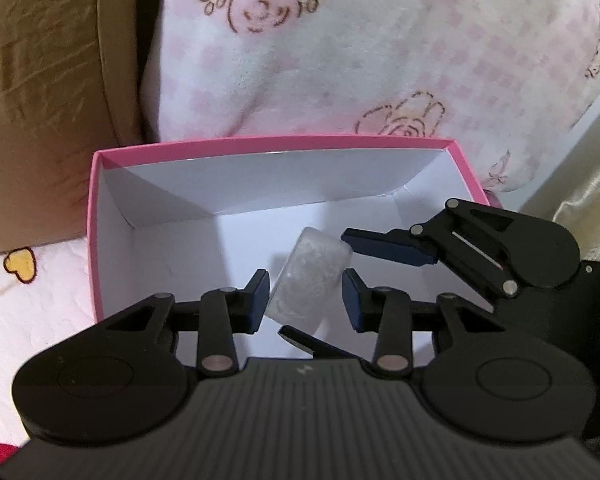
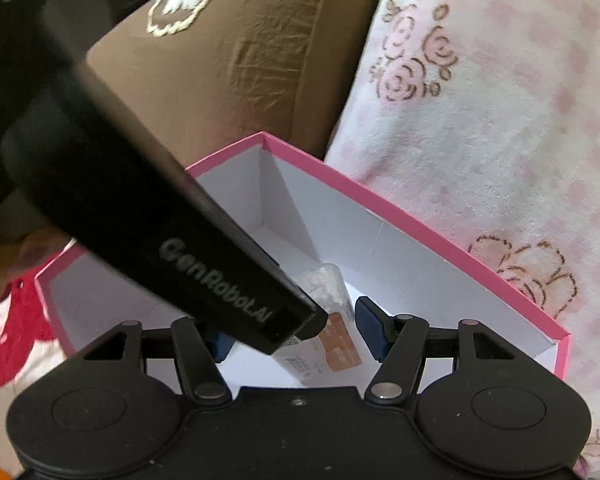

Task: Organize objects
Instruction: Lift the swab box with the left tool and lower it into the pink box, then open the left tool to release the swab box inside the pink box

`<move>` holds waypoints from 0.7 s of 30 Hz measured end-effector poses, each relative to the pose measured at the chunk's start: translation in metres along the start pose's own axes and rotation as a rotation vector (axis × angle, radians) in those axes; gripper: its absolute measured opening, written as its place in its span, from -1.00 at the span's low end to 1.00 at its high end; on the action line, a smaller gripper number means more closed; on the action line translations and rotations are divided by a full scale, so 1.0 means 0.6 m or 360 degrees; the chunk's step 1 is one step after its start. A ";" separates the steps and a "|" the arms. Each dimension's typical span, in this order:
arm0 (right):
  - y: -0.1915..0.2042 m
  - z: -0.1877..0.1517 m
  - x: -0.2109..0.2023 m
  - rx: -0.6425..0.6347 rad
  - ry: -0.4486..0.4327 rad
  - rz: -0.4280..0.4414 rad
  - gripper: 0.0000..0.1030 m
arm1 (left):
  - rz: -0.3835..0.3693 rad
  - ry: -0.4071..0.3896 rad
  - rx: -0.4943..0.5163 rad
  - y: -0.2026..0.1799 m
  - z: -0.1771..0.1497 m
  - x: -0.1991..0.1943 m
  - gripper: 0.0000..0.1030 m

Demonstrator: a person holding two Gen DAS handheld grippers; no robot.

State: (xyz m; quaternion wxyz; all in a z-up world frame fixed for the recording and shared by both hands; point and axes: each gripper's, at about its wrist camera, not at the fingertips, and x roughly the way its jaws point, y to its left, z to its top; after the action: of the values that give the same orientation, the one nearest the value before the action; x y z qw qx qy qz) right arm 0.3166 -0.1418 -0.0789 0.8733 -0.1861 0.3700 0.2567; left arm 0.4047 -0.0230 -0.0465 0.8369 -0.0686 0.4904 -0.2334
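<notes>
Pink-rimmed white cardboard box (image 1: 96,216) at frame centre holds your clear plastic packet of white bits (image 1: 310,280). Left gripper (image 1: 306,300) and right gripper (image 2: 296,334) gape around it, unclamped. Placement looks finished; withdraw upward next.

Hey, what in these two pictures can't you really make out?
- Packet contents: left wrist view, only a cloudy white wrapper.
- Packet label: right wrist view, print too small, partly behind the left hand-held gripper's body.
- Right hand-held gripper: its left finger is mostly hidden by that body.
- Box near wall: left wrist view, behind the left hand-held gripper.
</notes>
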 end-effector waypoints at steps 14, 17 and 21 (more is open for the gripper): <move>-0.043 -0.039 0.033 0.0345 0.0274 0.0028 0.38 | 0.0140 0.0151 -0.0097 0.001 0.028 0.029 -0.36; -0.035 -0.045 0.029 0.0380 0.0283 0.0070 0.36 | 0.0243 0.0151 -0.0044 -0.007 0.011 0.014 -0.28; -0.011 -0.047 0.031 0.0354 0.0291 0.0106 0.36 | 0.0418 0.0117 0.0070 -0.017 -0.006 0.005 -0.21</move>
State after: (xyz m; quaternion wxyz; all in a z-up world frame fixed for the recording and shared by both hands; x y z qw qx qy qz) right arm 0.3158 -0.1559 -0.1102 0.8421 -0.0984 0.4802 0.2248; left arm 0.3995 -0.0329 -0.0469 0.8430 0.0230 0.5203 -0.1348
